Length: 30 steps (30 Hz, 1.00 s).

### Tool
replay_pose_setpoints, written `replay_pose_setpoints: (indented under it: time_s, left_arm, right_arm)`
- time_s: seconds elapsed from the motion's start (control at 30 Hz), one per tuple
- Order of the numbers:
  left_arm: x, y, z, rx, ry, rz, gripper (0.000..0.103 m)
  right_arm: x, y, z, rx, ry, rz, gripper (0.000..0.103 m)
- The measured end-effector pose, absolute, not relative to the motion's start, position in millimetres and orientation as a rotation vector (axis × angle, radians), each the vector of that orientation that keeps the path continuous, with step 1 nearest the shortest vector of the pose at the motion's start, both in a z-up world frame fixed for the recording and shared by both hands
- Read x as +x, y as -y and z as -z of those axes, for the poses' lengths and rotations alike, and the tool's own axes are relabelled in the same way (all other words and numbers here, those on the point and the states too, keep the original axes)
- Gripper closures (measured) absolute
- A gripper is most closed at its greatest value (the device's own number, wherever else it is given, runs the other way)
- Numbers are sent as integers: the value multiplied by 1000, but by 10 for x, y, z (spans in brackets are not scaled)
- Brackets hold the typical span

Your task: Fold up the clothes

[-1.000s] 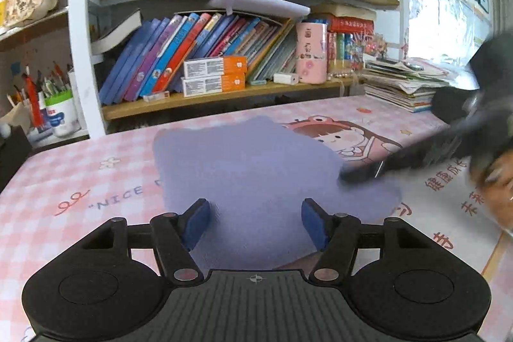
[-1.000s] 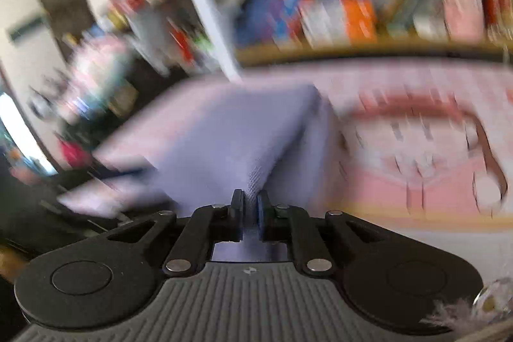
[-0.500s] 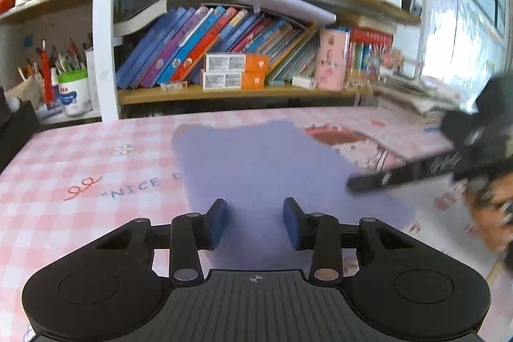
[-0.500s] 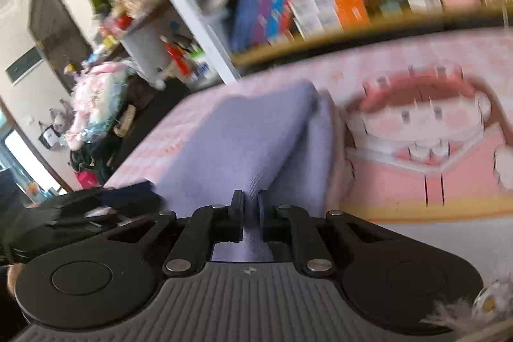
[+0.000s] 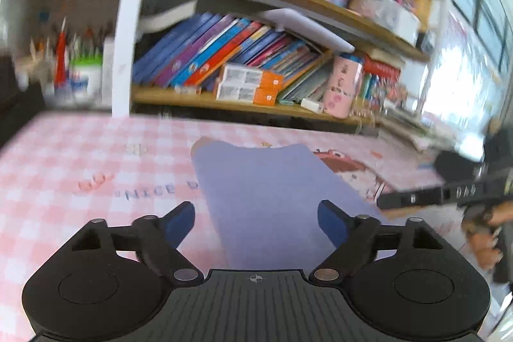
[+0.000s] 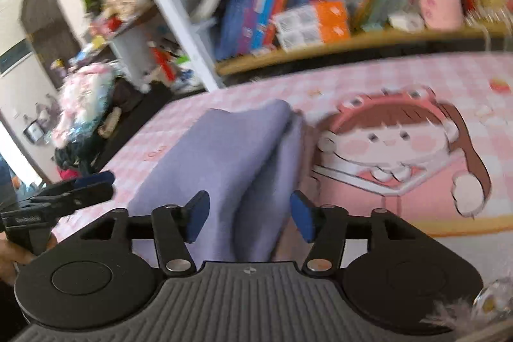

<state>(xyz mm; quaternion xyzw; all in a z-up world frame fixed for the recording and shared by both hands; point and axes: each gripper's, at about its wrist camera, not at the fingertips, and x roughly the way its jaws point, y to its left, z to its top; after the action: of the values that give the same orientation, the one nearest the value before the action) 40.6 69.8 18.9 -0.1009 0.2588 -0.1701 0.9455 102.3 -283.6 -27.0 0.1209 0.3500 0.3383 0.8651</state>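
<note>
The left gripper (image 5: pixel 256 221) hovers with jaws spread wide over a lavender folded cloth (image 5: pixel 266 197) lying on the pink checked tablecloth (image 5: pixel 64 169); the right gripper (image 5: pixel 413 199) reaches in beside the cloth's right edge

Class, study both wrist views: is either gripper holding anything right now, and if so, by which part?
Nothing is held. The left gripper and right gripper are both open over the purple cloth, which lies on the table.

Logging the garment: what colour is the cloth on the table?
Plain lavender cloth, clearest in the left wrist view.
</note>
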Motion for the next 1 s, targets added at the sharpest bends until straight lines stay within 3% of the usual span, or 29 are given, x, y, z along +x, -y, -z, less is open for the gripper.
replay_pose_setpoints:
  time_s: [0.1, 0.37, 0.43, 0.57, 0.77, 1.0]
  left_arm:
    - [610, -827, -44, -323, -604, 349, 15]
    - [983, -881, 307, -575, -712, 405, 18]
    - [990, -814, 313, -575, -714, 416, 32]
    - [864, -660, 222, -510, -694, 415, 40]
    - [436, -422, 123, -453, -698, 491, 42]
    - [3, -302, 137, -445, -750, 556, 39]
  right_arm:
    - [1161, 2882, 367, 319, -818, -686, 41]
    - [1355, 2776, 567, 454, -929, -720, 41]
    - [1307, 2744, 539, 427, -913, -727, 50]
    - [1210, 2681, 480, 372, -880, -738, 74]
    - [652, 2886, 321, 235, -817, -745, 77]
    - [82, 3272, 356, 291, -852, -759, 74]
